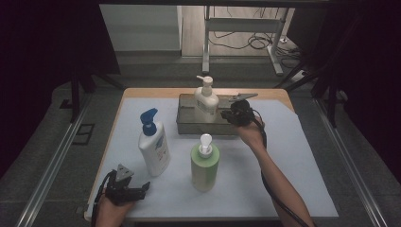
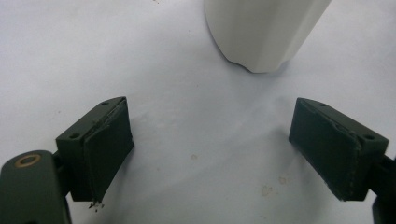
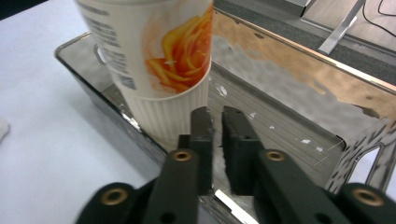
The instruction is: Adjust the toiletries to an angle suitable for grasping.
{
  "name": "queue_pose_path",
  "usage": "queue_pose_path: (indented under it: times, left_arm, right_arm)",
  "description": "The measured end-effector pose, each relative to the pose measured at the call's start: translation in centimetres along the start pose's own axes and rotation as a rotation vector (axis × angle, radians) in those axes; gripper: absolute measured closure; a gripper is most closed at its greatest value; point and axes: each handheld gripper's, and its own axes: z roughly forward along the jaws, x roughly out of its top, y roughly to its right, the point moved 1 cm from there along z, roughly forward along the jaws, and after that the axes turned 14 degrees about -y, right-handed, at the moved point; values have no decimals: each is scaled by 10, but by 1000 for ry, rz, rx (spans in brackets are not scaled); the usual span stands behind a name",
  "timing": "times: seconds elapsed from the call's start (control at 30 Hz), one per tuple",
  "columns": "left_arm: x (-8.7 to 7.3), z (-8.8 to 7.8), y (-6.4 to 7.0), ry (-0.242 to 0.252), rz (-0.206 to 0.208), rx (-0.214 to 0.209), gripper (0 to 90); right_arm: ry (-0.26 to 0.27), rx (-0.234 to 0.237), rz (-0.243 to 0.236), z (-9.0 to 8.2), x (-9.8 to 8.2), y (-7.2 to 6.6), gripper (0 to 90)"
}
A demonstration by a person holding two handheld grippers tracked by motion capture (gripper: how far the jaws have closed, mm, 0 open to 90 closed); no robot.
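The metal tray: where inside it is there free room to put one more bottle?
In the metal tray, the floor right of the cream pump bottle is bare. The left end is crowded: the bottle stands there, with the shut right gripper beside it.

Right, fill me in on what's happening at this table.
A person works two handheld grippers. The right gripper sits at the metal tray, jaws shut with nothing between them, beside the cream pump bottle standing in the tray. The left gripper rests at the table's near edge, jaws open and empty. A blue-pump white bottle and a green bottle stand on the white mat.
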Motion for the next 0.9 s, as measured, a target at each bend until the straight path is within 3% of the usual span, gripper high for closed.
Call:
queue_pose_path:
  times: [0.27,0.63,0.9]
  left_arm:
    - [0,0,0,-1,1,1,127]
    - [0,0,0,-1,0,0,127]
    - [0,0,0,0,0,-1,127]
  right_arm:
    - [-6,9,39,16,4,5,900]
    - [-49,19,51,41,10,5,899]
    - [-66,37,55,49,11,3,898]
